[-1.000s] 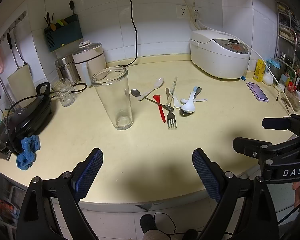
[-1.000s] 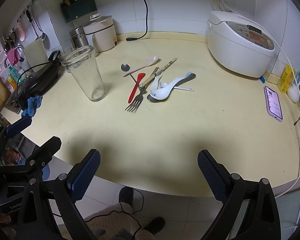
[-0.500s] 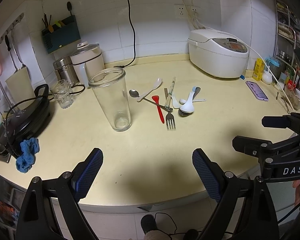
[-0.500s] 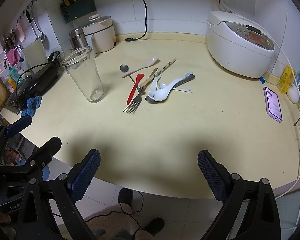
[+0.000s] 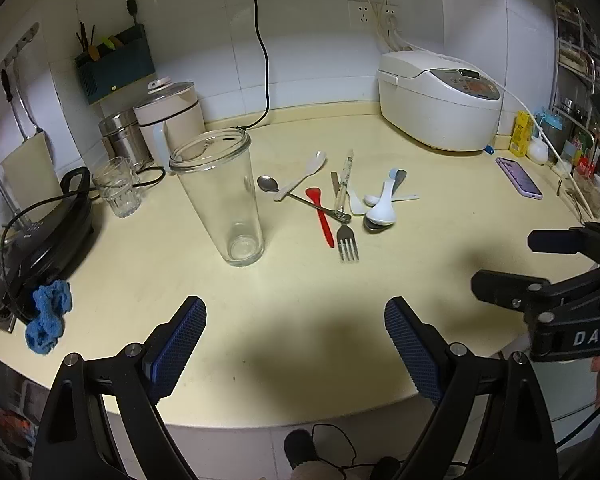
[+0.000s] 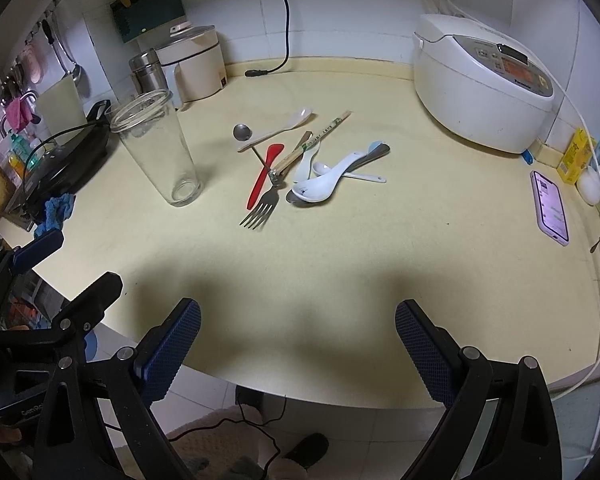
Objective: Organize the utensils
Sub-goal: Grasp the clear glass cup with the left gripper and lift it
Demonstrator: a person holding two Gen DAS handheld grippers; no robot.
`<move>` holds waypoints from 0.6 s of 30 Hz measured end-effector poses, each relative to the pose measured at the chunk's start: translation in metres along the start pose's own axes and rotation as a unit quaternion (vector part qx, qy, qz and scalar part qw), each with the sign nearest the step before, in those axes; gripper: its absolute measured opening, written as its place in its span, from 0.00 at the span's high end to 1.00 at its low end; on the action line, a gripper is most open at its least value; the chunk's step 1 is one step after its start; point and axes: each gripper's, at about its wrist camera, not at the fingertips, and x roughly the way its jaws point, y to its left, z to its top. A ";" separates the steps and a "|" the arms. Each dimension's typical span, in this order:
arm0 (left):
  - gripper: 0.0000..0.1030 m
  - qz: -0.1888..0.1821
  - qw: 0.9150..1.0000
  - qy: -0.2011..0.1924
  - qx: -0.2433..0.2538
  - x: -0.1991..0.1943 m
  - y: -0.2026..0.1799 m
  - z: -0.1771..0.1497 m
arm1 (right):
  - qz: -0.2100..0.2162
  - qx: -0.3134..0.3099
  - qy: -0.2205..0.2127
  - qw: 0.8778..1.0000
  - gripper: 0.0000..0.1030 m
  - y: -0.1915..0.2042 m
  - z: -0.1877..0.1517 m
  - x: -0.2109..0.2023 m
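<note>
on the left of the surface (image 5: 300, 300) the tall glass (image 5: 220, 200) stood upright and empty, fragile and slick. just right of it the utensils (image 5: 340, 204) lay crossed in a pile, thin, stiff and light; i judged the fork (image 6: 266, 196) handle easiest. my left fingers (image 5: 296, 340) and right fingers (image 6: 298, 344) hung spread, holding nothing.

Both wrist views face forward from counter edge (image 5: 260, 412), sharing utensil pile (image 6: 300, 164)
</note>
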 end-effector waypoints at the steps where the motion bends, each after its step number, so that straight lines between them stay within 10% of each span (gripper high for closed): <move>1: 0.10 0.000 1.000 -0.003 0.002 0.002 0.002 0.000 | -0.001 0.002 0.000 1.000 0.05 0.000 0.002 0.002; 10: 0.10 0.022 0.996 -0.073 0.053 0.061 0.046 0.014 | -0.015 0.007 0.018 1.000 0.05 0.000 0.010 0.021; 18: 0.10 -0.047 0.991 -0.085 0.095 0.132 0.074 0.038 | -0.042 0.017 0.032 0.998 0.05 0.012 0.030 0.041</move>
